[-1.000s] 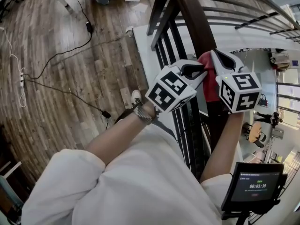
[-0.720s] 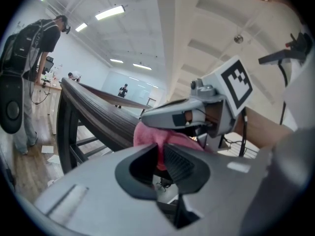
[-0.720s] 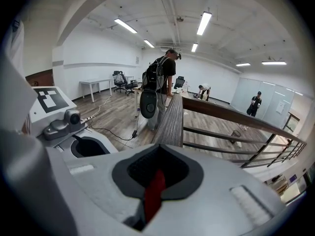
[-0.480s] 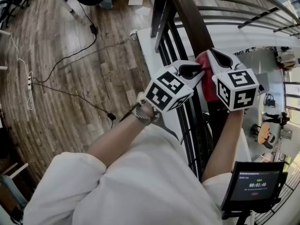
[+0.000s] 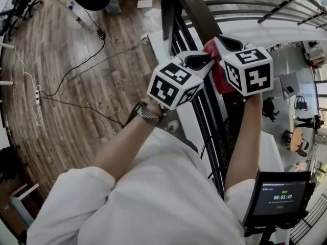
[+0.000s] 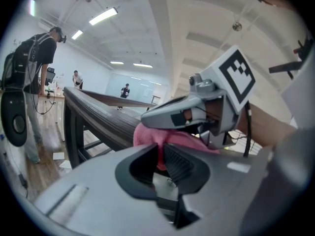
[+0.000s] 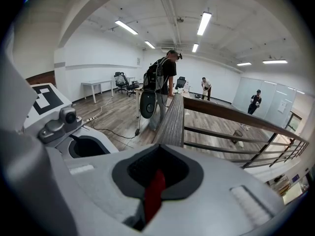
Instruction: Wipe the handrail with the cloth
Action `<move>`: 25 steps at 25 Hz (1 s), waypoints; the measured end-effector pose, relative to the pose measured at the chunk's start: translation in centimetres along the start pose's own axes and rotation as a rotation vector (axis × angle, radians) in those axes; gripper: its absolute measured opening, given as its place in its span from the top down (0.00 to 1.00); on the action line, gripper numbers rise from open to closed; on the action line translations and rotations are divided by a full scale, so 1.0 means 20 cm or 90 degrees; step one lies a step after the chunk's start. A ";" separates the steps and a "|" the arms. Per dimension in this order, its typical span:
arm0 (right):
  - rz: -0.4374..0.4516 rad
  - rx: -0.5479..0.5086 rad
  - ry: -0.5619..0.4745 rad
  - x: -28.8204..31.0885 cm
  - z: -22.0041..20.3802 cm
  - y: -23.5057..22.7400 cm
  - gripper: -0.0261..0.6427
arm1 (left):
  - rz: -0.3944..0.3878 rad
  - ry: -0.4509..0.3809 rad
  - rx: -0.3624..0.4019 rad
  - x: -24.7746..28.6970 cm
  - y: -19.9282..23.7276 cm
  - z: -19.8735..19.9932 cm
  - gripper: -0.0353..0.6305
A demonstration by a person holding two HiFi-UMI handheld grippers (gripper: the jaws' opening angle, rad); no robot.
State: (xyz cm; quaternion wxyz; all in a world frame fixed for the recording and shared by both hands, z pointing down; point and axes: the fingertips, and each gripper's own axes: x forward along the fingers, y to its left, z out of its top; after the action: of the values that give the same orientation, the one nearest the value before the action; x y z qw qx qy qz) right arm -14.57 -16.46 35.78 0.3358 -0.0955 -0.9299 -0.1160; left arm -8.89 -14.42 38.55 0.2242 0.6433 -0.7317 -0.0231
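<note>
The dark wooden handrail runs away from me at the top of the head view. A red cloth is draped over it between my two grippers. From the left, my left gripper reaches to the cloth and its jaws pinch a fold. My right gripper comes from the right, shut on a thin red strip of the cloth. In the left gripper view the right gripper sits right over the pink-looking cloth. The rail stretches ahead in the right gripper view.
Black balusters drop below the rail, with a lower floor beyond it on the right. Cables cross the wooden floor on the left. A person with a backpack stands by the rail farther on. A small screen is at lower right.
Both grippers keep hold of the cloth on the rail. They sit a little higher in the head view, which has shifted, and the left gripper has tilted slightly.
</note>
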 end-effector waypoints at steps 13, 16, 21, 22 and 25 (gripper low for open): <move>-0.001 -0.002 0.001 0.02 -0.06 0.08 0.96 | -0.037 0.015 0.006 -0.04 0.00 -0.09 0.88; -0.005 -0.003 -0.005 -0.05 -0.06 0.09 0.96 | -0.045 0.024 0.020 -0.06 -0.06 -0.08 0.88; -0.005 0.001 -0.007 -0.05 -0.06 0.09 0.96 | -0.053 0.032 0.014 -0.06 -0.07 -0.08 0.88; -0.005 0.000 -0.007 -0.05 -0.06 0.09 0.96 | -0.055 0.033 0.014 -0.06 -0.07 -0.08 0.88; -0.004 -0.002 -0.008 -0.08 -0.07 0.11 0.95 | -0.069 0.039 0.016 -0.07 -0.10 -0.08 0.88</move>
State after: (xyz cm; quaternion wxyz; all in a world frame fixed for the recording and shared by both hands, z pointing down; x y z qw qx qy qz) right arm -12.01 -14.98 36.04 0.3292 -0.0938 -0.9321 -0.1183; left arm -6.38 -12.94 38.90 0.2367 0.6851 -0.6889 -0.0065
